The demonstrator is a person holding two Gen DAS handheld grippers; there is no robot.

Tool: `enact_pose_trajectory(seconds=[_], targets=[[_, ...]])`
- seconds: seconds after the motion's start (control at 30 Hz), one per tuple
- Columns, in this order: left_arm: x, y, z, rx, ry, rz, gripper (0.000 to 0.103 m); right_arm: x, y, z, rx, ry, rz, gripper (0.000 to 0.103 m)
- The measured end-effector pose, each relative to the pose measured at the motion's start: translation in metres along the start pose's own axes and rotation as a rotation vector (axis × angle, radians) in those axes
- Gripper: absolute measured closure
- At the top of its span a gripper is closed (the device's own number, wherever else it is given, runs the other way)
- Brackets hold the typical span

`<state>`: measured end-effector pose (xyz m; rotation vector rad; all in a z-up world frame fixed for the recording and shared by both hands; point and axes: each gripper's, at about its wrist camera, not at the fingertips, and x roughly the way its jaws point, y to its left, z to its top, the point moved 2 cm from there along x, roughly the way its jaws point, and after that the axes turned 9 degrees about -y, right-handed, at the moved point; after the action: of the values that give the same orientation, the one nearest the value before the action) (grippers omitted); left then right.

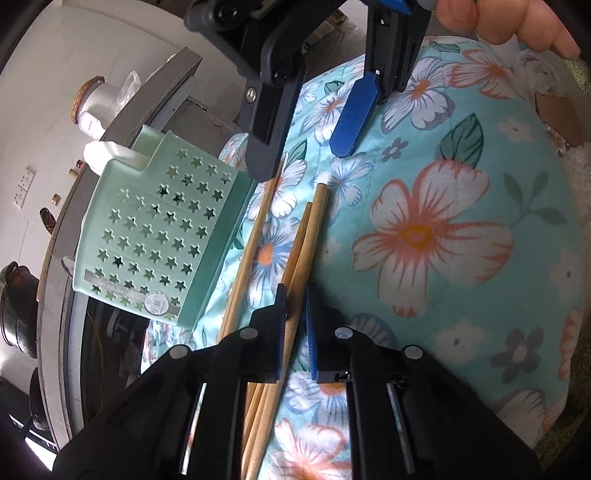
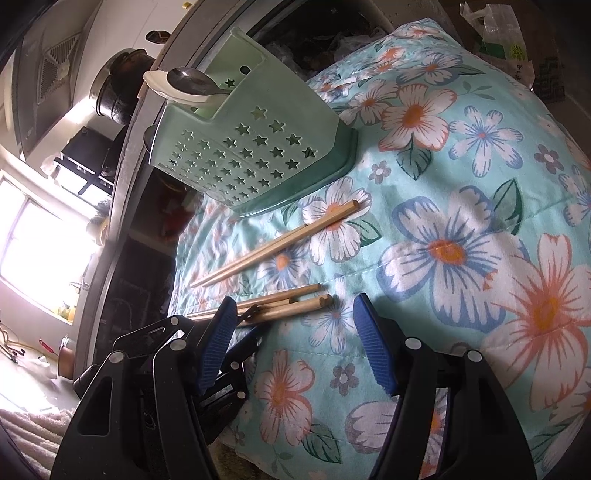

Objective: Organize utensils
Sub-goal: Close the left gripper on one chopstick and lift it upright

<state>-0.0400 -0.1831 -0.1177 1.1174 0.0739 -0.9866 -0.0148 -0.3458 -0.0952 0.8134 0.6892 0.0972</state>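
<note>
Chopsticks (image 1: pixel 295 280) | left gripper (image 1: pixel 295 325) clamped on them | no legible writing

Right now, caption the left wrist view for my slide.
Left gripper shut on a wooden chopstick beside the green utensil holder.

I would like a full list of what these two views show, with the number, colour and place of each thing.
cloth: one, turquoise with flowers, under everything
holder: one, pale green with star holes, at the cloth's edge
chopsticks: about six, light wood, lying on the cloth near the holder
metal spoon: one, silver, in the holder
white spoon: one, white, beside the metal spoon
pot: one, black, behind the holder
left gripper: black, blue pads, shut on chopsticks
right gripper: same colours, open above the cloth
hand: one, behind the right gripper
</note>
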Motion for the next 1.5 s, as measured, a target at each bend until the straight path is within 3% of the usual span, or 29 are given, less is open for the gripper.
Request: enact_pose_trajectory(seconds=[0.17, 0.3, 0.53, 0.93, 1.1, 1.5], targets=[[-0.014, -0.008, 0.004, 0.062, -0.024, 0.018, 0.096, -0.001, -0.002, 0.003, 0.003, -0.003, 0.002, 0.038], [-0.027, -0.015, 0.004, 0.068, -0.021, -0.014, 0.096, -0.001, -0.002, 0.003, 0.003, -0.002, 0.002, 0.038], [-0.026, -0.004, 0.000, -0.071, 0.019, -0.092, 0.093, -0.001, -0.002, 0.003, -0.006, 0.001, -0.009, 0.038], [-0.006, 0.005, 0.011, -0.118, 0.007, -0.181, 0.092, 0.004, -0.004, -0.001, 0.008, 0.016, -0.017, 0.038], [0.005, 0.014, 0.020, -0.138, 0.015, -0.192, 0.085, 0.005, -0.005, -0.003, 0.037, 0.023, 0.017, 0.038], [0.020, 0.032, 0.021, -0.271, 0.026, -0.248, 0.092, -0.001, -0.015, -0.003, 0.115, 0.003, 0.087, 0.038]])
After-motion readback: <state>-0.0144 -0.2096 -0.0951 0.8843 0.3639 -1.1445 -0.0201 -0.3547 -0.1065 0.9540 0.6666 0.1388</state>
